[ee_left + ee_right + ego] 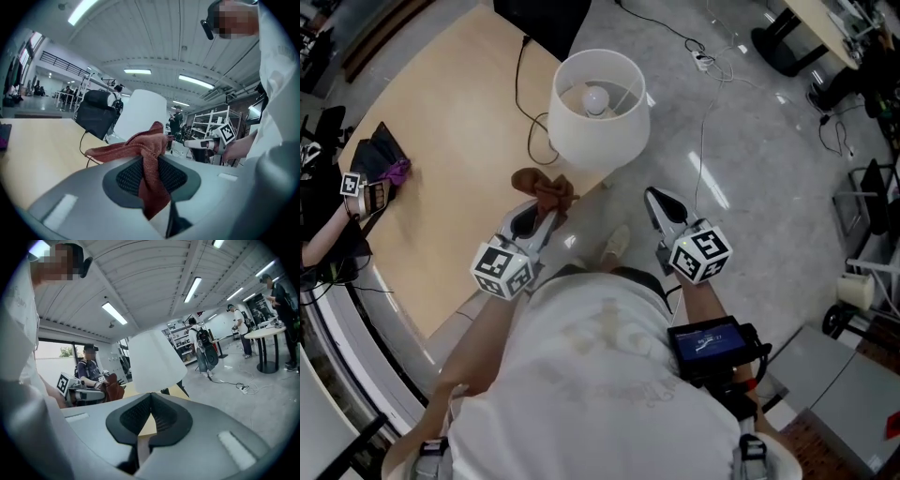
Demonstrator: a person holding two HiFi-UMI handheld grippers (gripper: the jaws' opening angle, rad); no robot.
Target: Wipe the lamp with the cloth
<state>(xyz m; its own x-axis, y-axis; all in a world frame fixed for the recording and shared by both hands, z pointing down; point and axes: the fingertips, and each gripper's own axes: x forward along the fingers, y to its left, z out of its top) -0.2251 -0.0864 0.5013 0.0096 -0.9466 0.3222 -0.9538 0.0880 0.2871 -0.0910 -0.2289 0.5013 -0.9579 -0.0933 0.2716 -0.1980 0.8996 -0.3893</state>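
A lamp with a white shade (598,112) stands on the near corner of the wooden table (441,169), its bulb visible from above. My left gripper (546,211) is shut on a rust-brown cloth (546,190), held up just below and left of the shade. In the left gripper view the cloth (151,154) is bunched between the pads and drapes over them, with the shade (140,112) behind it. My right gripper (656,202) is off the table's edge, right of the lamp, jaws together with nothing in them. In the right gripper view the shade (157,364) is straight ahead.
A black cable (525,103) runs over the table from the lamp to a black box (539,19) at the far end. A black bag (380,159) and another person's arm (328,230) are at the table's left edge. Cords and a power strip (703,61) lie on the floor.
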